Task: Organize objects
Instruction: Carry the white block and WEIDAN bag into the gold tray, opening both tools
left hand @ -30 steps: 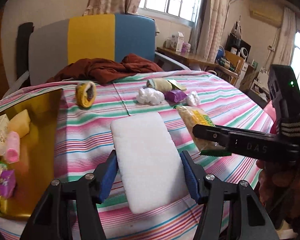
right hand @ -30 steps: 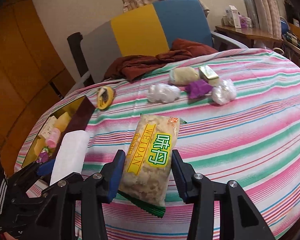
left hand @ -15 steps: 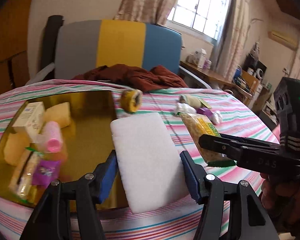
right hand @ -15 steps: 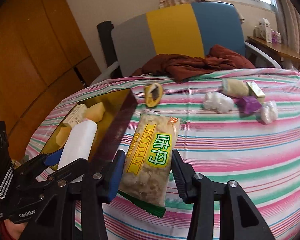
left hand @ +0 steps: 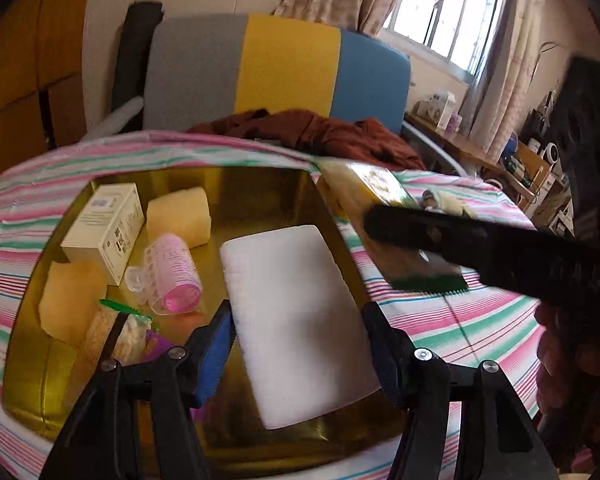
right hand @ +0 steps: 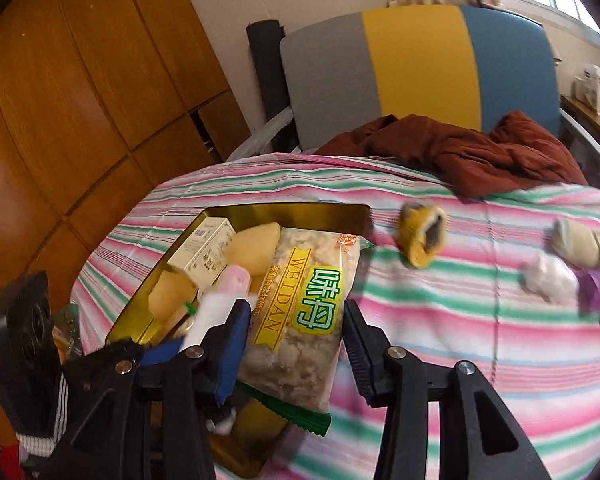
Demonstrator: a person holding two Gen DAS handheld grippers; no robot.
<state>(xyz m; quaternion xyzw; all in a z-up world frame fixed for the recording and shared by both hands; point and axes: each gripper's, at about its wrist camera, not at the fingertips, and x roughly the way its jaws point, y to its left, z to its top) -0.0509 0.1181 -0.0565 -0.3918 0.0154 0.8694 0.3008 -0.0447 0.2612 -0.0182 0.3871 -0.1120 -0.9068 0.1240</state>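
Left tongs (left hand: 300, 334) pinching white sponge (left hand: 298, 312) above gold tray (left hand: 260, 188), right tongs (right hand: 296, 338) pinching snack bag (right hand: 304, 312) beside it

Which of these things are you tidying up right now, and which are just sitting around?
Being tidied:
white sponge pad in the left gripper
snack packet in the right gripper
gold tray they go in

Just sitting around:
brown cloth
striped chair
wooden cupboard

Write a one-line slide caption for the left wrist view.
Left gripper holds a white rectangular foam pad above the gold tray.
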